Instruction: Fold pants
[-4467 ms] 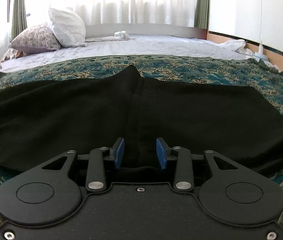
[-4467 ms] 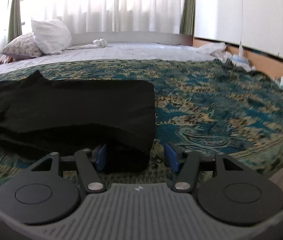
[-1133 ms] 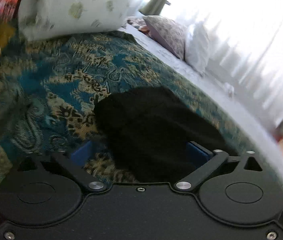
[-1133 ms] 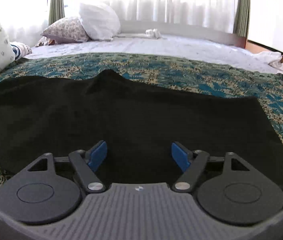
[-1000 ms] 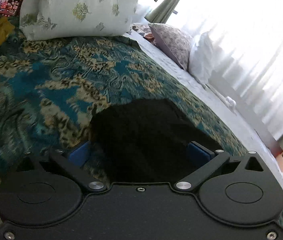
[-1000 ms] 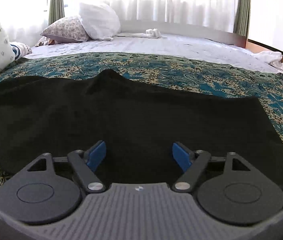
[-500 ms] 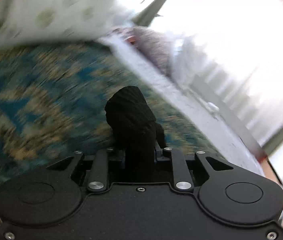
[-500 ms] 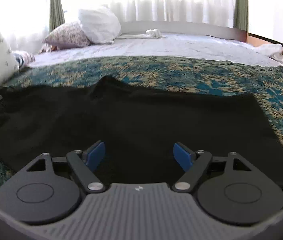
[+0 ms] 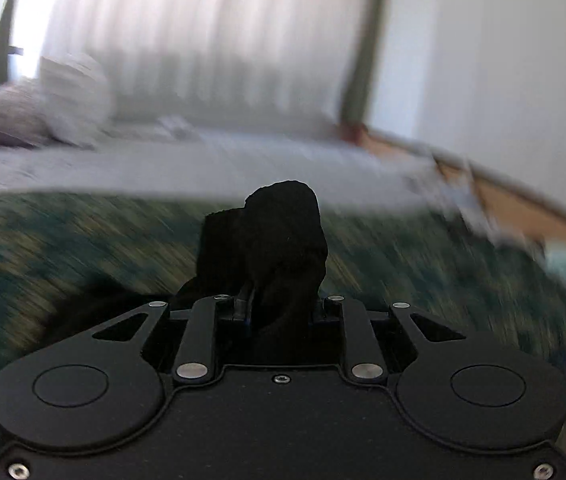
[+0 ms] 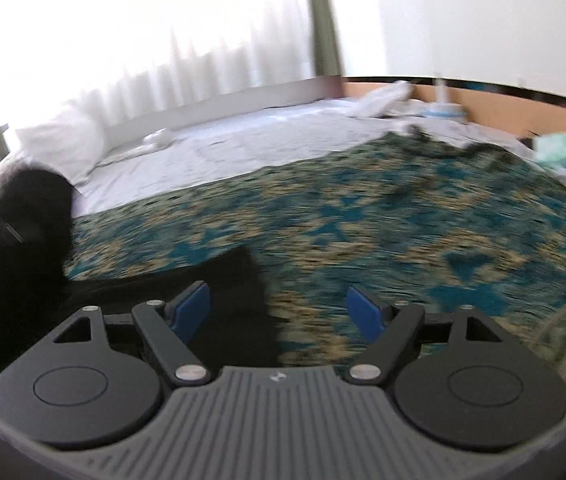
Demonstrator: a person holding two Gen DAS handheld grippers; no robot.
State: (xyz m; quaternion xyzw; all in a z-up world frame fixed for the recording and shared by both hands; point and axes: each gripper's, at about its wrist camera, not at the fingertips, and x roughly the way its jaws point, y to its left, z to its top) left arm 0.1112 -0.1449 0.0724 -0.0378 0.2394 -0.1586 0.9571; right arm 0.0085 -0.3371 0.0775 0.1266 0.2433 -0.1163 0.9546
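The left gripper was pinched on a bunch of the black pants, its fingers drawn close together with the cloth standing up in a dark lump at the centre of the left wrist frame. More black cloth trailed down to the lower left of that frame, over the patterned blanket, which was blurred.

The right gripper was spread wide, its blue pads well apart and holding nothing. In the right wrist frame the pants lay on the blanket at the lower left, one edge reaching between the pads, nearer the left one. A raised dark mass of the cloth stood at the far left edge. A white pillow sat in the upper left, on the white sheet beyond the blanket.
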